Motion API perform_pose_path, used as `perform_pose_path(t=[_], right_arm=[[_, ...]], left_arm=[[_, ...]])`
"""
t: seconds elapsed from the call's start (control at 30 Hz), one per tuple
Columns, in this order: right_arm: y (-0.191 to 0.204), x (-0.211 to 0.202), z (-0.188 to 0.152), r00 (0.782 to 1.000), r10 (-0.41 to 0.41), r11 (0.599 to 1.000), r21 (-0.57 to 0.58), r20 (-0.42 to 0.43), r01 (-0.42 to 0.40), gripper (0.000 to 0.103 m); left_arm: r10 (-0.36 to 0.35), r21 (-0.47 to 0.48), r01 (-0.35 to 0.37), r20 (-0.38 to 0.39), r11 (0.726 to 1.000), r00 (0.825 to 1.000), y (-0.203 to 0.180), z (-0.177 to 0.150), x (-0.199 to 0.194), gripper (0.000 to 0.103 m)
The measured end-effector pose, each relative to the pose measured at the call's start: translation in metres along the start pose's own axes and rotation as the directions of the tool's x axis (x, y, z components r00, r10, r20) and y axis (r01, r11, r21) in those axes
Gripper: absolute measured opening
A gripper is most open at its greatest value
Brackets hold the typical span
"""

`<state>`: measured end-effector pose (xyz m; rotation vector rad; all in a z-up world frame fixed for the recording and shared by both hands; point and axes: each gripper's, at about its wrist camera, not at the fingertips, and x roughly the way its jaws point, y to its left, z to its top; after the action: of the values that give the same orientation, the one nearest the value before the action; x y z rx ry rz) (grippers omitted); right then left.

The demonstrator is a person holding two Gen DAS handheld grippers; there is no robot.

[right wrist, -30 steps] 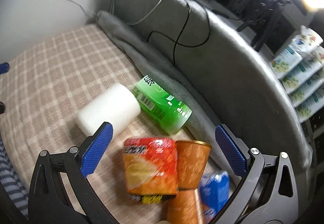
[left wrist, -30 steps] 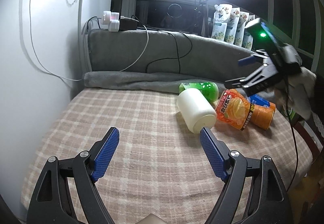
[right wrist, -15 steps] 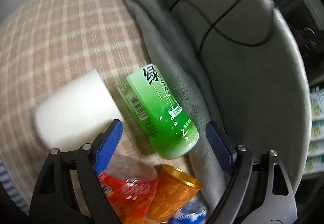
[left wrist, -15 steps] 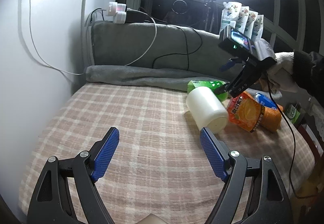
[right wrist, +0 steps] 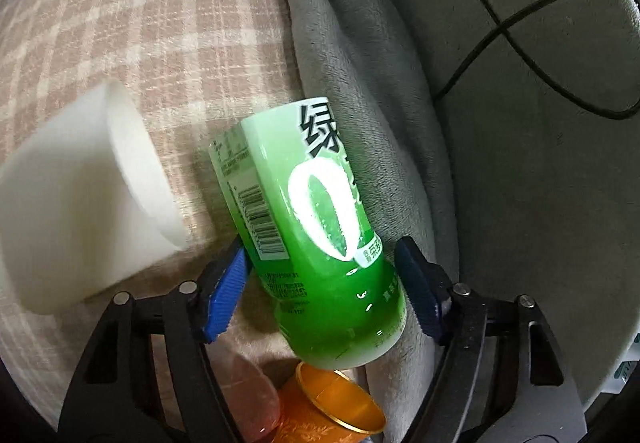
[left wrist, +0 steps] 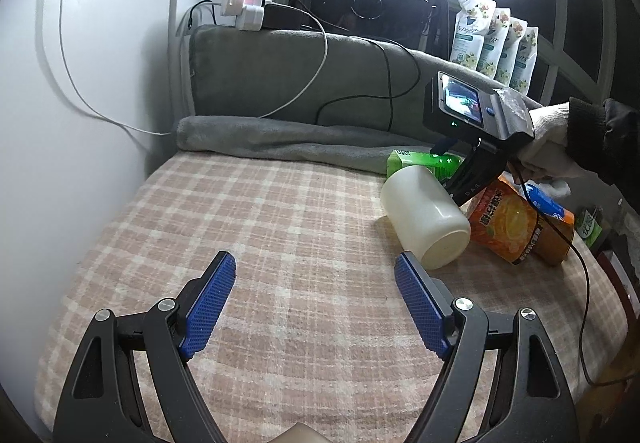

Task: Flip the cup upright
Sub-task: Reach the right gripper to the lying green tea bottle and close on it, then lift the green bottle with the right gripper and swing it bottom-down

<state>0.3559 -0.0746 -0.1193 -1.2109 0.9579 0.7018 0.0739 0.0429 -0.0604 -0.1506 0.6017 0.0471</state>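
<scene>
A green cup with white lettering lies on its side against the grey blanket roll; it also shows in the left wrist view. My right gripper is open, its blue pads on either side of the cup's lower body, close to touching it. In the left wrist view the right gripper reaches down over the cup. My left gripper is open and empty above the plaid blanket, short of the white cup.
A white cup lies on its side left of the green one. An orange cup and an orange snack cup lie nearby. The grey blanket roll, sofa back and cables run behind.
My right gripper has come down and forward, and the green cup now sits between its pads. My left gripper has stayed almost still and open.
</scene>
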Motion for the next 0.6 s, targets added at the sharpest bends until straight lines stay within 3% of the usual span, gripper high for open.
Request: perform_pose_path(t=[0.1, 0.17, 0.47, 0.6], right_arm=[[-0.008, 0.005, -0.002, 1.0, 0.008, 1.0, 0.017, 0.009, -0.008, 0.072], [-0.011, 0.003, -0.003, 1.0, 0.006, 1.0, 0.021, 0.018, -0.006, 0.063], [-0.029, -0.018, 0.004, 0.999, -0.008, 0.998, 0.062, 0.052, 0.005, 0.063], [-0.034, -0.058, -0.001, 0.996, -0.036, 0.996, 0.087, 0.087, 0.029, 0.063]], left_arm=[[0.003, 0.002, -0.003, -0.003, 1.0, 1.0, 0.001, 0.0, 0.001, 0.082], [0.004, 0.0, -0.004, -0.005, 1.0, 1.0, 0.001, 0.0, 0.002, 0.082], [0.0, 0.013, 0.0, 0.009, 1.0, 1.0, -0.003, 0.0, -0.004, 0.082], [0.004, 0.002, -0.004, 0.014, 1.0, 1.0, -0.001, 0.002, -0.007, 0.082]])
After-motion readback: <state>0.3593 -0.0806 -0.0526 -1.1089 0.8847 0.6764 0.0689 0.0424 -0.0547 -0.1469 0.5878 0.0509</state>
